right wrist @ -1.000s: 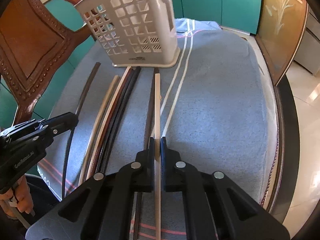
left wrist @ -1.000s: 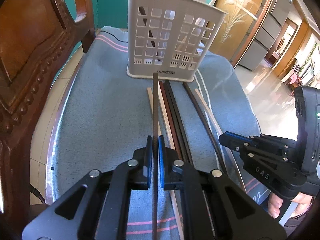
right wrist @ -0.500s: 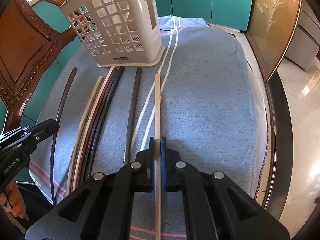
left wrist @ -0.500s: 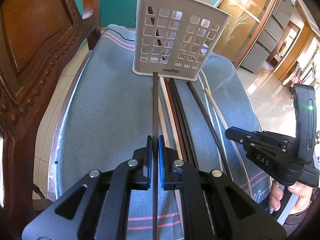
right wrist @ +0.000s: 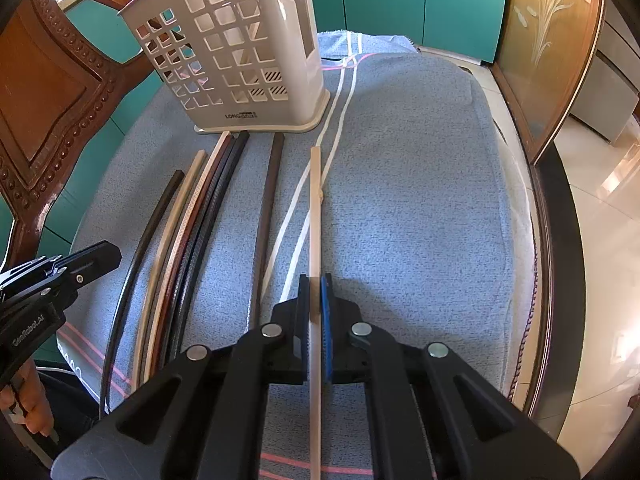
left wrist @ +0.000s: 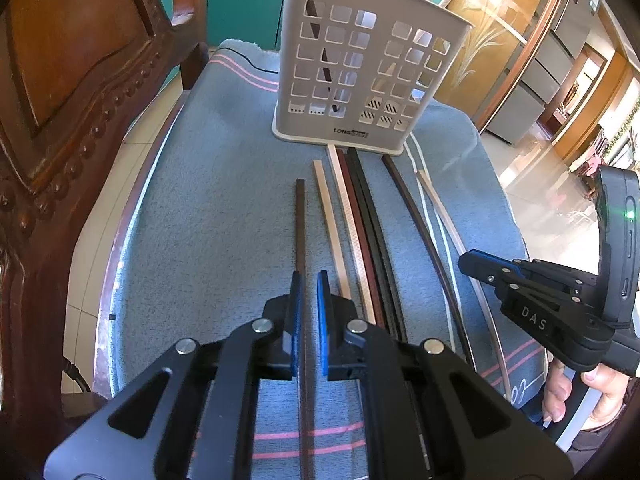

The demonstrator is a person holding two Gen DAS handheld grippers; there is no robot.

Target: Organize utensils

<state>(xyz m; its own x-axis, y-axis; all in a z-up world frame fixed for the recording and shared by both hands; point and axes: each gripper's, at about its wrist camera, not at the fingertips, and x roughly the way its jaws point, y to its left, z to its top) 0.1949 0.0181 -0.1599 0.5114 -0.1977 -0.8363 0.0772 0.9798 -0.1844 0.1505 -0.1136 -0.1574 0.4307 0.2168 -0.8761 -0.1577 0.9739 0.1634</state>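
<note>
A white slotted utensil holder (left wrist: 360, 76) stands at the far end of a blue towel (left wrist: 208, 220); it also shows in the right wrist view (right wrist: 240, 60). Several chopsticks lie in a row before it. My left gripper (left wrist: 308, 284) is open, its blue pads astride a dark brown chopstick (left wrist: 300, 224) that lies on the towel. My right gripper (right wrist: 316, 284) has its pads slightly parted around a pale wooden chopstick (right wrist: 315, 208) lying on the towel. A dark stick stands inside the holder (left wrist: 326, 60).
A carved wooden chair (left wrist: 80, 100) stands at the left. The other chopsticks (left wrist: 360, 232) lie between my grippers. The table's dark rim (right wrist: 556, 260) runs along the right, with tiled floor beyond. Teal cabinets (right wrist: 400, 0) stand behind.
Both grippers have drawn back from the holder along their chopsticks. The left jaws have opened off the dark chopstick; the right jaws have loosened on the pale one.
</note>
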